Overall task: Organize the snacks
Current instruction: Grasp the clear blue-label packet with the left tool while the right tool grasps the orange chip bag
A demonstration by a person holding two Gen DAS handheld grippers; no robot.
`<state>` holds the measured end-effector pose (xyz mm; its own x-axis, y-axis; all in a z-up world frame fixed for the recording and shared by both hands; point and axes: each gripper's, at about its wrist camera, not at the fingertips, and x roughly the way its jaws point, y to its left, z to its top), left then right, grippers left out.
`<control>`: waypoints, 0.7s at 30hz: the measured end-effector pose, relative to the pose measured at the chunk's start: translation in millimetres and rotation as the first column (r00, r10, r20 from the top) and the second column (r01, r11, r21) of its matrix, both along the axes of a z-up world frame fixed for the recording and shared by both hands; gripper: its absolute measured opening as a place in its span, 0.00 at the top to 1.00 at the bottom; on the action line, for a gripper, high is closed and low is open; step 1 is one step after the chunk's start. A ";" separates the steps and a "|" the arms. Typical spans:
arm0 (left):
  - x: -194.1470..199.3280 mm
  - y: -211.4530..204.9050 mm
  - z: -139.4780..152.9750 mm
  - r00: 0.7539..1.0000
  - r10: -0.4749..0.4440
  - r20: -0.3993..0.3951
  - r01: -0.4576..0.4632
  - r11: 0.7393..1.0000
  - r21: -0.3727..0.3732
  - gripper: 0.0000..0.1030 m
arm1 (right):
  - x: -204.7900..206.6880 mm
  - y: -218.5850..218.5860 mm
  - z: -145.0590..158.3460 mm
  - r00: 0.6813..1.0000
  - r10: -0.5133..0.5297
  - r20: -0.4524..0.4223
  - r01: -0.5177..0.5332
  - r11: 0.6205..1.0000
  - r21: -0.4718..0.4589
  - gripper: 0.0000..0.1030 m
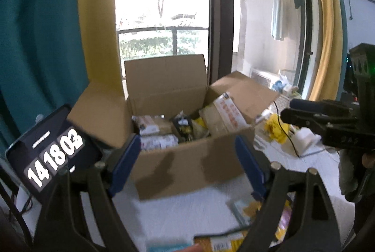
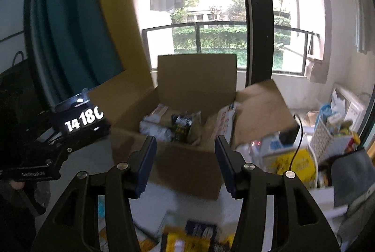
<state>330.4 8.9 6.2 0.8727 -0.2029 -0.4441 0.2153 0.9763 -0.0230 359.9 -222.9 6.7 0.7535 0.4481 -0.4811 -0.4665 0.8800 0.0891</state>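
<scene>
An open cardboard box (image 1: 187, 165) stands on the white table (image 1: 182, 209) in front of the window. Inside it lie white-wrapped packets (image 1: 154, 132), a dark packet (image 1: 184, 127) and a large pack with red lettering (image 1: 225, 113). My left gripper (image 1: 188, 166) is open just before the box's front wall, with nothing between its blue pads. My right gripper (image 2: 185, 165) is also open and empty, facing the same box (image 2: 187, 172) and its dark packet (image 2: 182, 126). Loose snack packets lie blurred on the table below: a yellow one (image 2: 185, 240) and a dark blue one (image 2: 201, 228).
A phone showing a clock (image 1: 51, 158) leans at the left of the box. To the right sit a yellow bag (image 2: 290, 163), a black cable and a white basket (image 2: 325, 137) with packets. Teal and yellow curtains hang at the left. A person's hand holds the right tool's handle (image 1: 368, 158).
</scene>
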 end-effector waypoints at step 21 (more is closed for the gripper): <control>-122.3 21.9 -89.3 0.972 0.061 -0.227 -0.081 0.993 -0.080 0.18 | -106.3 7.4 -87.6 0.968 0.070 -0.241 -0.070 0.998 0.008 0.46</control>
